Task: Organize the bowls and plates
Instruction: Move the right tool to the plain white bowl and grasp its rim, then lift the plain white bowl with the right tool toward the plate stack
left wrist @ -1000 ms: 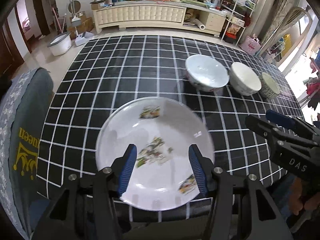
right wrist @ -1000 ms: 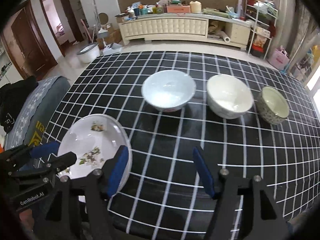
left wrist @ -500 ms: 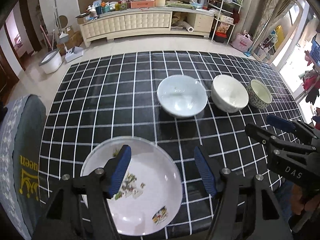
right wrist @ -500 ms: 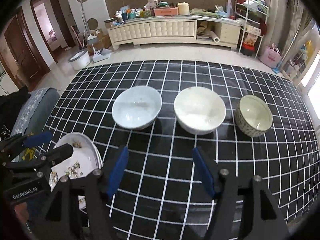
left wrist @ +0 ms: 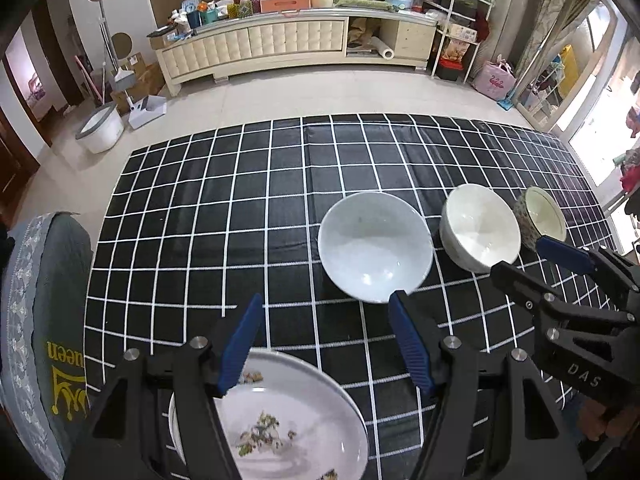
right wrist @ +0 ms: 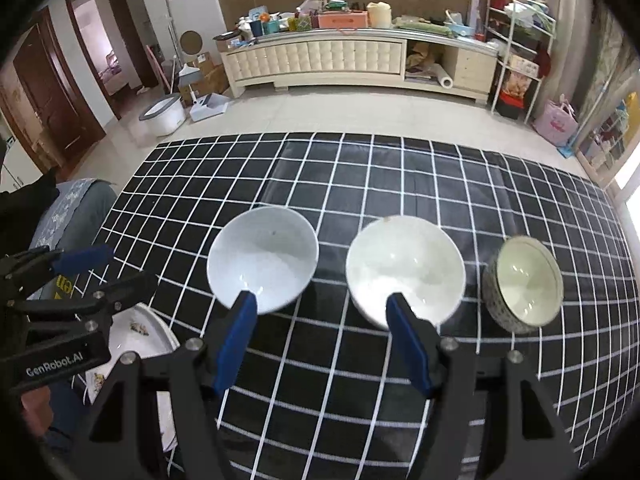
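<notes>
The plate (left wrist: 296, 420) lies flat at the near edge of the surface (left wrist: 248, 208), toward its near-left corner, with nothing holding it. That reads as a set-down spot chosen to keep flatware apart from the three bowls lined up across the middle. The left tool (left wrist: 324, 344) hangs above the plate's far rim with its blue pads parted and only checked cloth between them, so it is released and empty. The right tool (right wrist: 320, 340) is likewise spread wide and grasps nothing. Its pads frame the gap between the pale blue bowl (right wrist: 262, 258) and the white bowl (right wrist: 404, 270), and the small patterned bowl (right wrist: 524, 284) sits nearest the right edge. The bowls stand upright, in order of size, near one another. The white and patterned ones are just beside each other, and none is nested in another. This suggests the next step is to stack them, probably the smaller into the larger, and the right tool looks aimed for that. Against the frame a second ago, the left view has pulled back and lifted. Then the plate filled the middle of the picture with the pads closer together over its centre; now the plate has slid to the bottom of the view and the pads stand wider. In the right view the bowls have drifted leftward and nearer. The tool that was centred on bare cloth now points at the two larger bowls, and its spread is unchanged.
</notes>
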`<state>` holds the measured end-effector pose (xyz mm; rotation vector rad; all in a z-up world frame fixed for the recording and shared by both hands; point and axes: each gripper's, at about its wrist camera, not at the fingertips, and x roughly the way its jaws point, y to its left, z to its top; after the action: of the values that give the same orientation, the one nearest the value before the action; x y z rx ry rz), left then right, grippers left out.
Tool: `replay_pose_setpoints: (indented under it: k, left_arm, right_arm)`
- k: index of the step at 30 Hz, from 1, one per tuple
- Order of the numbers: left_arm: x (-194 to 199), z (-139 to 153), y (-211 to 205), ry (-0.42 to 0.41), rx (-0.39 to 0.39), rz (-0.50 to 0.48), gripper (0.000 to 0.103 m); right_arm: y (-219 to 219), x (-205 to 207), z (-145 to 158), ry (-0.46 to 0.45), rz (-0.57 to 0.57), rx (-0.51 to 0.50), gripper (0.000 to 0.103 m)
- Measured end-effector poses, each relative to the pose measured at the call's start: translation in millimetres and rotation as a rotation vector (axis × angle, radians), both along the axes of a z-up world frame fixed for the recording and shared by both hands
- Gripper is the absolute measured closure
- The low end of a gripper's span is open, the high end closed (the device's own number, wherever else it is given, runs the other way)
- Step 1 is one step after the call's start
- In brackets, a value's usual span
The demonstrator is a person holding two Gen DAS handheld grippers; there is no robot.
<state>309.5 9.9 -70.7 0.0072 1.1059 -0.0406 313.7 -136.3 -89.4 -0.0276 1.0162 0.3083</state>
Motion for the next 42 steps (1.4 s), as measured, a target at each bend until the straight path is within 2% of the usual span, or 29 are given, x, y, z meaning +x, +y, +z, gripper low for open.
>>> replay_pose_setpoints:
  k: [3, 7, 12, 18, 23, 27, 29, 32, 34, 38, 42]
  left_arm:
    - [13.6, -11.3, -1.0, 0.024, 0.021, -0.017, 0.039]
    - [30.9, -28.1, 0.8, 0.044, 0.033, -0.029, 0.039]
    - [45.8, -43.4, -1.7, 0.069, 0.058, -0.055, 0.04]
    - [60.0, -60.4, 4.6, 0.095, 0.033, -0.065, 0.04]
    - [68.9, -70.5, 6.2, 0.116, 0.059, -0.077, 0.054]
    - [74.4, -76.9, 10.0, 0.135, 0.056, -0.08, 0.055]
    - [77.7, -82.3, 10.6, 0.152, 0.064, -0.087, 0.061]
    - [79.4, -84.6, 10.8, 0.164, 0.037, -0.097, 0.066]
    - [80.5, -86.1, 10.3, 0.171, 0.029, -0.099, 0.068]
    - [81.8, -90.5, 6.9, 0.19, 0.01, -0.108, 0.077]
    - [83.0, -97.7, 2.4, 0.219, -0.005, -0.109, 0.082]
  right_arm:
    - [3.6, 9.3, -11.4, 0.012, 0.005, -0.016, 0.032]
    - [5.8, 20.2, -21.5, 0.031, 0.02, 0.018, 0.033]
    - [11.6, 35.9, -34.5, 0.062, 0.038, 0.008, 0.045]
    - [19.0, 49.7, -44.3, 0.075, 0.062, -0.013, 0.046]
    - [20.9, 53.9, -50.0, 0.058, 0.068, -0.032, 0.048]
    - [26.5, 59.3, -56.6, 0.061, 0.094, -0.044, 0.054]
    - [28.9, 62.1, -59.7, 0.07, 0.101, -0.043, 0.056]
    - [31.9, 64.2, -66.5, 0.105, 0.104, -0.056, 0.061]
    - [31.0, 63.9, -71.3, 0.132, 0.101, -0.045, 0.069]
    - [30.4, 62.2, -74.4, 0.14, 0.096, -0.047, 0.077]
    - [27.8, 63.5, -79.0, 0.158, 0.092, -0.047, 0.086]
